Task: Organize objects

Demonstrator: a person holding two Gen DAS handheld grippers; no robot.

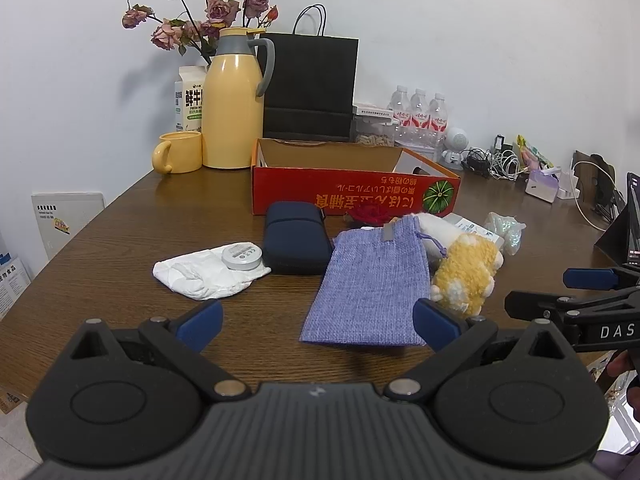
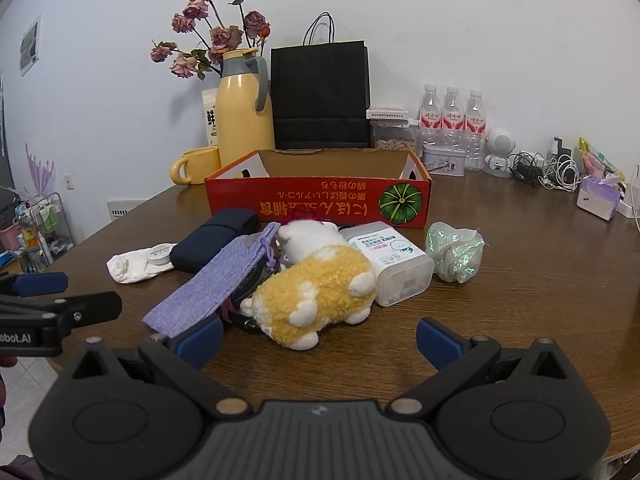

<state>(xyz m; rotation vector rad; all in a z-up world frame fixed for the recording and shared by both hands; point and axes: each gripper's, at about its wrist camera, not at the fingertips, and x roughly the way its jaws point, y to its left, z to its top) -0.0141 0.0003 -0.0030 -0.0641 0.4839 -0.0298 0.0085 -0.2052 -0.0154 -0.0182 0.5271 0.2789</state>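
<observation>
The left gripper hangs above the near edge of the brown table with its blue pads spread wide and nothing between them; the right gripper is likewise spread and empty, low at 6 o'clock in its own view. Ahead of the left gripper lies the purple cloth pouch — its long axis runs from 6 toward 12 o'clock, drawstring mouth at the far end, tilted slightly toward 1 o'clock, its near edge lifted off the wood. At its 3 o'clock side, touching it, is the yellow-and-white plush toy, lying on its side with its long axis from 7 to 1 o'clock in the right wrist view. A clear plastic box sits just beside the plush at 2 o'clock, a glittery crumpled wrapper beyond that. At 10 o'clock from the pouch rest a dark blue case, a white cloth and a small round tin lying on it. The open red cardboard box stands behind them all — at 12 o'clock.
</observation>
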